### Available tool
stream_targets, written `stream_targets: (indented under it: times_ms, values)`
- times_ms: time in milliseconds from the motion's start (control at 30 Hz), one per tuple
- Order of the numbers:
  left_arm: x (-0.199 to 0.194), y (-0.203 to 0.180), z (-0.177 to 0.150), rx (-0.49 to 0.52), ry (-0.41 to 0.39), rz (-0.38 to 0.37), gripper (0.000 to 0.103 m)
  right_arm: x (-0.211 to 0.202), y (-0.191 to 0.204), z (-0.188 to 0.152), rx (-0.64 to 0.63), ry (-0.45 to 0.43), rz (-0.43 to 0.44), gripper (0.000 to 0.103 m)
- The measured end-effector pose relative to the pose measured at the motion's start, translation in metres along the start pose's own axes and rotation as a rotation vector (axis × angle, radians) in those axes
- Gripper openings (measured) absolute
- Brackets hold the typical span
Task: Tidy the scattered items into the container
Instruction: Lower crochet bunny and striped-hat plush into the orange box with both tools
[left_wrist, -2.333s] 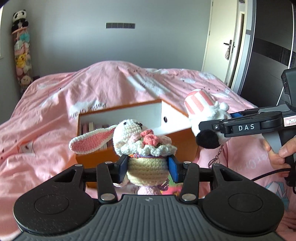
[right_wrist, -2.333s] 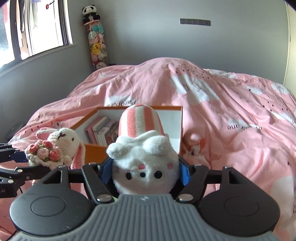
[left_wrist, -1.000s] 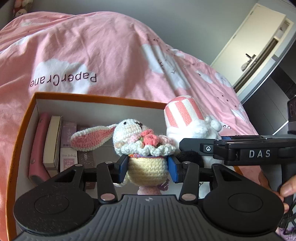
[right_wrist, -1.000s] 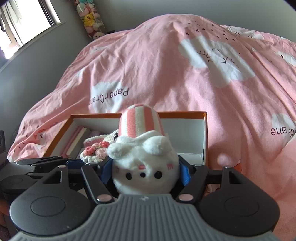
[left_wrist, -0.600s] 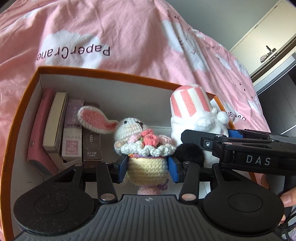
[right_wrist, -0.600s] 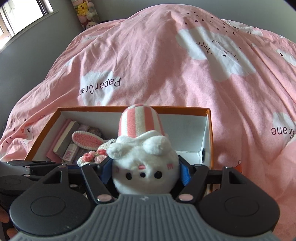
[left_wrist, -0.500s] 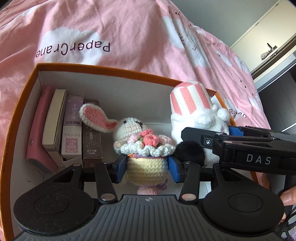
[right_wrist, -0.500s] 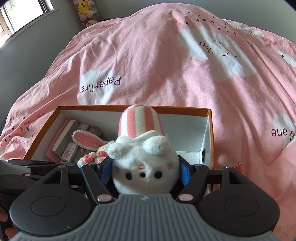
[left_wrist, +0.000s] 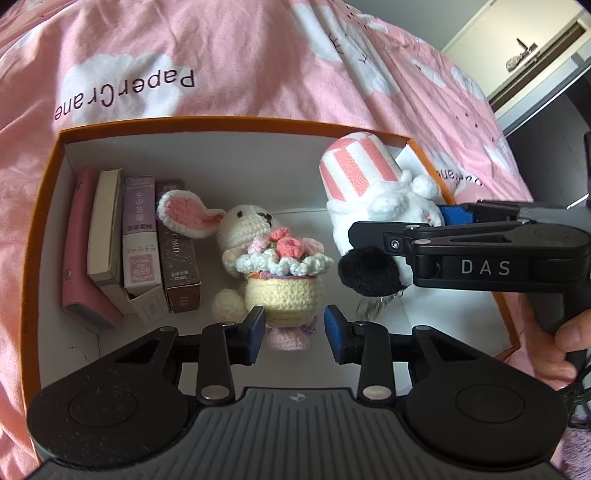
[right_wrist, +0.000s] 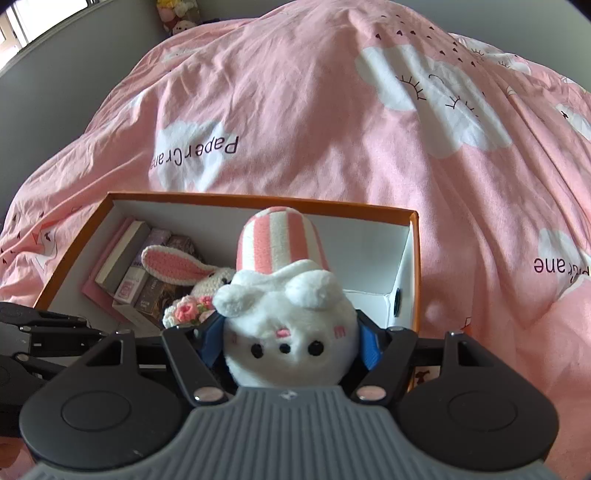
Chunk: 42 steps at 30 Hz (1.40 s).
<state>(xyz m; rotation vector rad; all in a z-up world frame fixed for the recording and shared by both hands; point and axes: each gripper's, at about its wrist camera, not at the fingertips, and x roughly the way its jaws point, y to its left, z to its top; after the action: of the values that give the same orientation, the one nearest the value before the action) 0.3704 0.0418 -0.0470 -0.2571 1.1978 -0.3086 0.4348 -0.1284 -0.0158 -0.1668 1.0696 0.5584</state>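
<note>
An orange box (left_wrist: 42, 229) with a white inside lies on the pink duvet. A crochet bunny (left_wrist: 273, 266) holding a bouquet rests on the box floor beside the books. My left gripper (left_wrist: 294, 328) hangs just over its feet; the jaws are closing, and the blue pads flank the bunny's base without pressing on it. My right gripper (right_wrist: 291, 336) is shut on a white plush with a pink-striped hat (right_wrist: 284, 317). It holds the plush over the right half of the box (right_wrist: 413, 236), seen there as well in the left wrist view (left_wrist: 369, 192).
Several books and small cartons (left_wrist: 125, 243) stand along the box's left wall. The box floor to the right of the bunny is bare. The pink duvet (right_wrist: 332, 110) rises behind the box. A hand (left_wrist: 569, 332) grips the right tool's handle.
The left jaws let go of the crochet bunny, which dropped onto the box floor ahead of the pads. Both views tipped further down over the box. The right gripper kept its hold.
</note>
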Motion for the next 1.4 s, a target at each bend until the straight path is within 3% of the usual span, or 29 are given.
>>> stream_targets:
  times_ms: [200,567,967,1000,1100,1400]
  values:
    - [0.013,-0.001,0.005,0.008,0.006,0.058,0.032,0.009,0.007,0.004,-0.066,0.053,-0.057,0.072]
    - [0.012,0.008,0.001,-0.028,-0.024,0.047,0.032,0.039,0.024,0.016,-0.106,0.123,-0.155,0.075]
    - [0.010,0.013,-0.002,-0.054,-0.044,0.016,0.032,0.035,0.020,0.022,-0.075,0.146,-0.148,0.078]
    - [0.010,0.013,-0.002,-0.054,-0.045,0.014,0.032,0.034,0.019,0.022,-0.076,0.146,-0.148,0.077]
    - [0.011,0.013,-0.002,-0.053,-0.049,0.015,0.032,0.032,0.015,0.022,-0.073,0.150,-0.142,0.059]
    - [0.012,0.012,-0.003,-0.055,-0.058,0.017,0.032,0.042,0.016,0.022,-0.083,0.167,-0.150,0.054]
